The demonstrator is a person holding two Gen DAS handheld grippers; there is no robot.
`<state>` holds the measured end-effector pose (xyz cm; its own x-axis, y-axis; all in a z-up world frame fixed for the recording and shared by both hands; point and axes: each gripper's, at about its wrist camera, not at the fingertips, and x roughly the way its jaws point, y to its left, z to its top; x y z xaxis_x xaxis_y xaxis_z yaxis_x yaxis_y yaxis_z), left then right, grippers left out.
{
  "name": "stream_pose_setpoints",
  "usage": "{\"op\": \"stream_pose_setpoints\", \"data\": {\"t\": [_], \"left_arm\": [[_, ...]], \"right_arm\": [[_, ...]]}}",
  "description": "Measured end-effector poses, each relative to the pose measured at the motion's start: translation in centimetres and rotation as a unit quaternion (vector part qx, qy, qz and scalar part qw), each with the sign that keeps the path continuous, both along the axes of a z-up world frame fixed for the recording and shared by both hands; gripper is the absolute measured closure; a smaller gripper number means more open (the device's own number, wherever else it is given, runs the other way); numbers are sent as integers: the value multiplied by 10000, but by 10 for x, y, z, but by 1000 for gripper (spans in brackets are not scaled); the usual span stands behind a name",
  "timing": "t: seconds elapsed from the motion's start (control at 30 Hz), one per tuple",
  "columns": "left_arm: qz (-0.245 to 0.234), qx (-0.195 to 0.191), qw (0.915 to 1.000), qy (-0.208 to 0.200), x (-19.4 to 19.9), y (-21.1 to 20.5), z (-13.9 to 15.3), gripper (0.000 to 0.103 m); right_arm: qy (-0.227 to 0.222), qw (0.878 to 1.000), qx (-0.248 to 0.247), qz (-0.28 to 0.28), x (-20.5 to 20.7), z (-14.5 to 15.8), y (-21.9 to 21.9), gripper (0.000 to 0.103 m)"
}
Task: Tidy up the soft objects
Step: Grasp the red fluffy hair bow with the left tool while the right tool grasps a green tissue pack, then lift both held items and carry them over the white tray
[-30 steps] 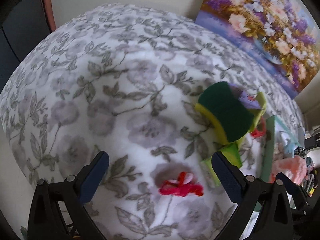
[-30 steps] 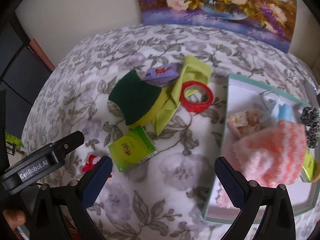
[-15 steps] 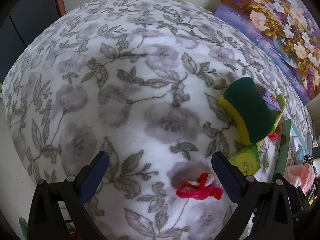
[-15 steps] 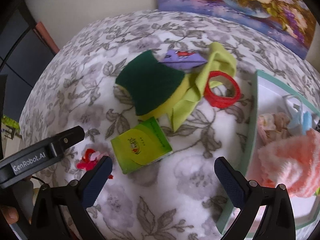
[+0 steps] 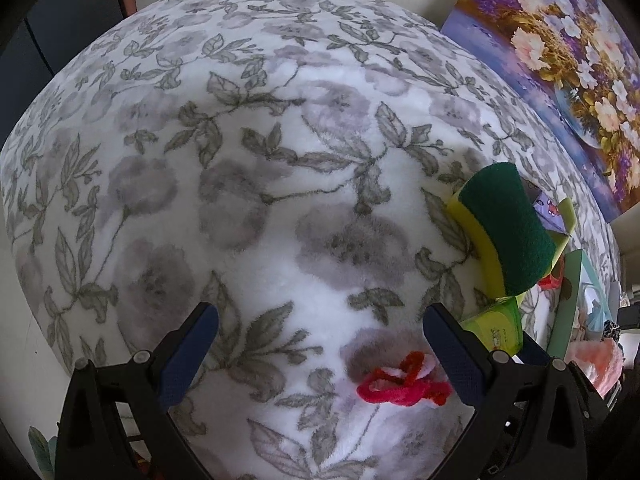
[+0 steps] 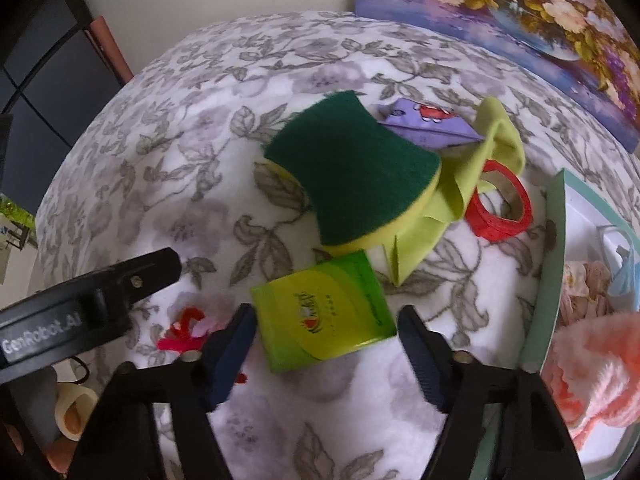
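A green tissue pack (image 6: 324,310) lies on the floral blanket, between the fingers of my open right gripper (image 6: 325,334), apart from both pads. It shows at the right in the left wrist view (image 5: 498,326). Behind it lies a green-and-yellow sponge (image 6: 352,172), also in the left view (image 5: 506,236), on a lime cloth (image 6: 464,184). A red-pink pipe-cleaner twist (image 5: 402,380) lies by the right finger of my open, empty left gripper (image 5: 320,354); it also shows in the right view (image 6: 186,332).
A red tape ring (image 6: 502,206) and a purple packet (image 6: 430,122) lie beyond the sponge. A mint-rimmed tray (image 6: 554,248) at the right holds a pink fluffy item (image 6: 596,368) and other soft things. A flower painting (image 6: 520,4) leans at the back.
My right gripper has moved forward and down to straddle the green tissue pack, its fingers narrowing. My left gripper has drifted left; the pipe-cleaner twist now lies by its right finger.
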<state>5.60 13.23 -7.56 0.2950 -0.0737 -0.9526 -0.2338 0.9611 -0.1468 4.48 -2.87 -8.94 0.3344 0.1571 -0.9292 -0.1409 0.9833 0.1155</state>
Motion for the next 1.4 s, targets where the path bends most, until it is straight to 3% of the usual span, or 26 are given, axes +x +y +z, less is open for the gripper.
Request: {"op": "stream_pose_setpoints", "data": {"t": [0.37,0.73,0.87,1.13,1.27,1.4], "left_arm": [[-134,-31,9999,70,-4,-10,3,1],[-509,-385,9976,278,-8,-33,-8,1],[-731,-323,9959,427,-8,-48,-16,2],[-906,-58,9946,504,-13,-61,-19,25],[-941,-28,9945,454,-14,-61,-17,48],[-983,-265,9941,361,-15,-58,-13,51]], "right_arm": [[94,9998,5,-185,-8,11,-20,32],[-151,9973,63,-715,-24,39,-67,32],[-232,9963,74,-819,-28,47,-81,32],[-279,9953,139,-921,-33,51,-92,32],[-279,9940,223,-1038,-35,53,-98,32],[-269,9927,366,-1120,-37,54,-102,32]]}}
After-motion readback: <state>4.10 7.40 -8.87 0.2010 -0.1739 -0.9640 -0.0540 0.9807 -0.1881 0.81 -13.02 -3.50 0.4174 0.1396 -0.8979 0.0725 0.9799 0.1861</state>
